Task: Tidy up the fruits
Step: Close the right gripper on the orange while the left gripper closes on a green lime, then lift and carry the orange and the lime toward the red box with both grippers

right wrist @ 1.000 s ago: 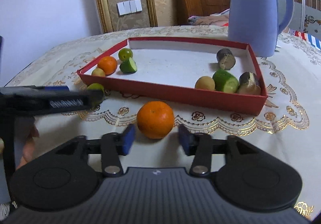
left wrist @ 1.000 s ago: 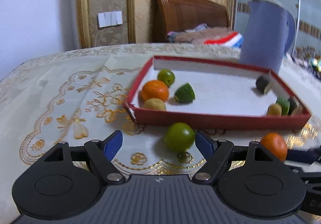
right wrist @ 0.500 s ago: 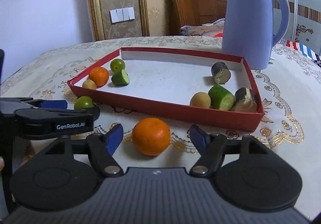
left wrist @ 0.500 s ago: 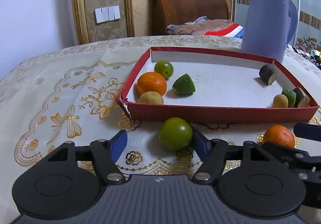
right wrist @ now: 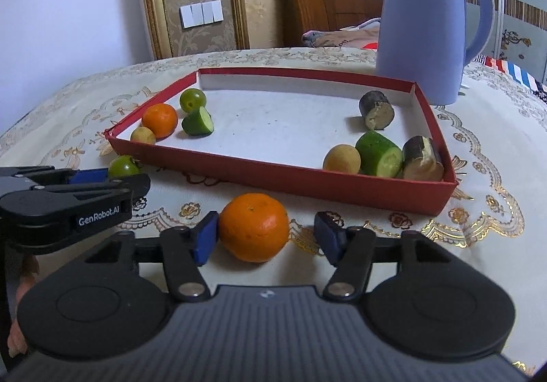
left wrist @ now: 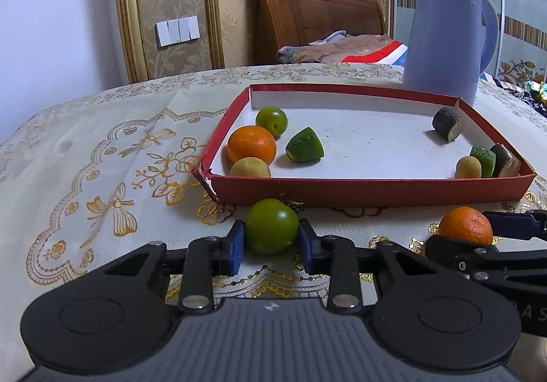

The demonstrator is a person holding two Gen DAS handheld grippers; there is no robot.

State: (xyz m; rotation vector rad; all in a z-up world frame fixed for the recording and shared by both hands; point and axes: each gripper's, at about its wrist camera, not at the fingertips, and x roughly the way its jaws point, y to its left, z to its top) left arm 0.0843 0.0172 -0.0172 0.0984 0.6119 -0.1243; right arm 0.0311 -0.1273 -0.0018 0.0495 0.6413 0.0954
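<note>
A red tray with a white floor lies on the patterned tablecloth. Its left end holds an orange, a green round fruit, a yellowish fruit and a green wedge; its right end holds cut pieces. My left gripper is shut on a green round fruit on the cloth just before the tray's front wall. My right gripper is open around a loose orange; the left pad touches it and the right pad stands apart. That orange also shows in the left wrist view.
A tall blue kettle stands behind the tray's far right corner. The tray shows whole in the right wrist view, with the left gripper's body at the left. A wooden headboard and a wall lie beyond the table.
My left gripper's jaws have closed onto the green fruit. My right gripper's jaws have narrowed around the orange, and its left pad now touches it.
</note>
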